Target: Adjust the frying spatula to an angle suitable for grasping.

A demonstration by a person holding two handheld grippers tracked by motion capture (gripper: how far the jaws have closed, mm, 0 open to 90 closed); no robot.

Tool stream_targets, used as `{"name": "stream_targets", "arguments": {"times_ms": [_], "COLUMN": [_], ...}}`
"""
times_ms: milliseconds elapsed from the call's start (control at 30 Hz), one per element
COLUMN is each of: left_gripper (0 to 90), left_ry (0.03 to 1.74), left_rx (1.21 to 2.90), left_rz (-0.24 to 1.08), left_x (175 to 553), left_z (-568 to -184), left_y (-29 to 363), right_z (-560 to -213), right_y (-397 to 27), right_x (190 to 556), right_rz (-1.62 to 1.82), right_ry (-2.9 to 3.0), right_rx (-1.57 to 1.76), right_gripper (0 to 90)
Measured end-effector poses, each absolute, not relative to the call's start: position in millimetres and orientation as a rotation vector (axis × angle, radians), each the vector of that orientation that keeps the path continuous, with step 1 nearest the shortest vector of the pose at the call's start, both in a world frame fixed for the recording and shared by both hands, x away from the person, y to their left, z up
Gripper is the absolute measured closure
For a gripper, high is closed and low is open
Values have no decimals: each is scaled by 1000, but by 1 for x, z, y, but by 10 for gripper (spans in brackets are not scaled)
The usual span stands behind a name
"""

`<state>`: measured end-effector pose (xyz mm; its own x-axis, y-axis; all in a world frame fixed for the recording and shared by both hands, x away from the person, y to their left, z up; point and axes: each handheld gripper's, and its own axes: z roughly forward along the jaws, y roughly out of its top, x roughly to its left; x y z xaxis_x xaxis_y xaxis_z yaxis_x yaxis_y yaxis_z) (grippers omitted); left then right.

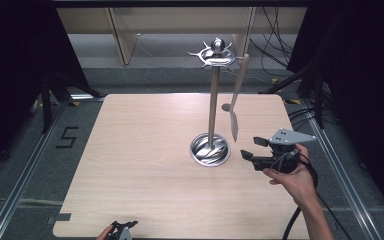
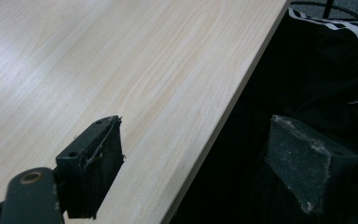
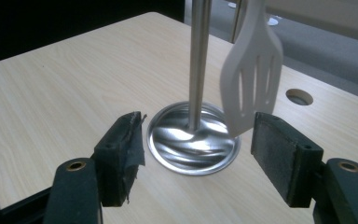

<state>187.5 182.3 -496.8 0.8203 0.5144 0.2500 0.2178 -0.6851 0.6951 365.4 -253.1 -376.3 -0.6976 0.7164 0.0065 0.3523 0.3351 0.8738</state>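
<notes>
Steel rack upright near mid-table, a little toward the far right: round dished base flat on the wood, mirror-bright with swirled reflections, slim pole rising from its centre to a ring of hooks capped by a ball. Pale slotted spatula hanging from a hook on the right side of the ring, handle up, blade down, slightly tilted, blade tip clear of the table just right of the base. In the right gripper view, blade white with three long slots, beside the pole, above the base's rim.
</notes>
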Motion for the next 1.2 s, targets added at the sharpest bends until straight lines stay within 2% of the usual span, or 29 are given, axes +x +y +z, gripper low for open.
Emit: {"name": "stream_targets", "arguments": {"times_ms": [533,1200], "left_gripper": [177,177], "left_ry": [531,531], "left_rx": [2335,2324], "left_rz": [567,565], "left_x": [190,188], "left_z": [-497,-495], "left_y": [182,182], "right_z": [-393,-431], "right_y": [-254,-248], "right_x": [354,342], "right_rz": [1281,1227], "right_ry": [2260,2358], "right_rx": [969,979], "right_gripper": [310,288]}}
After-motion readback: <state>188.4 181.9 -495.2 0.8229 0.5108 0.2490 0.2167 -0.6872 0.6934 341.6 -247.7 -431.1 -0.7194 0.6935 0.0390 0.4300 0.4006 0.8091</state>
